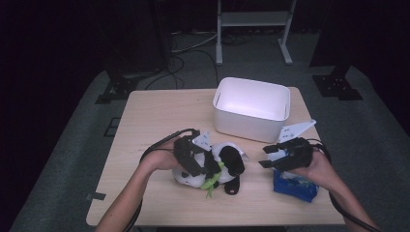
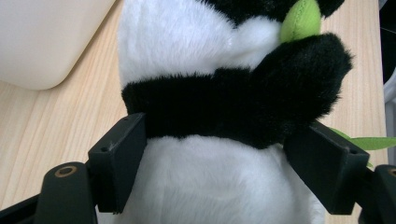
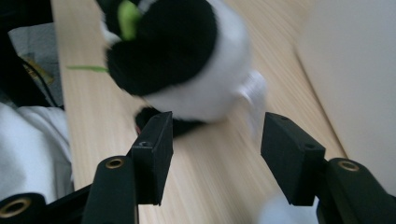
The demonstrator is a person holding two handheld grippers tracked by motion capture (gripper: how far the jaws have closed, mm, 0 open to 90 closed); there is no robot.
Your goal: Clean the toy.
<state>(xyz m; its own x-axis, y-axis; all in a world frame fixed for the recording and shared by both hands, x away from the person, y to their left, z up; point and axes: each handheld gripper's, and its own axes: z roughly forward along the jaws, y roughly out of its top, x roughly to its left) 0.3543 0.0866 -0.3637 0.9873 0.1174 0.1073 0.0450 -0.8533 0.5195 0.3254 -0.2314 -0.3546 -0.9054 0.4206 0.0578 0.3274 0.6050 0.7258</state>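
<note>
left gripper [image 2: 224, 163] is clamped on the black-and-white plush panda toy [image 1: 215, 166] across its body, pads sunk into the fur, so it's a firm side grip for a lift. panda lies on the light wooden table [image 1: 154, 116], front centre, just ahead of the white plastic bin [image 1: 251, 106], likely where it's headed. right gripper [image 3: 215, 154] jaws wide apart, nothing between them, hovering over the blue crinkly packet [image 1: 295, 188] at front right.
</note>
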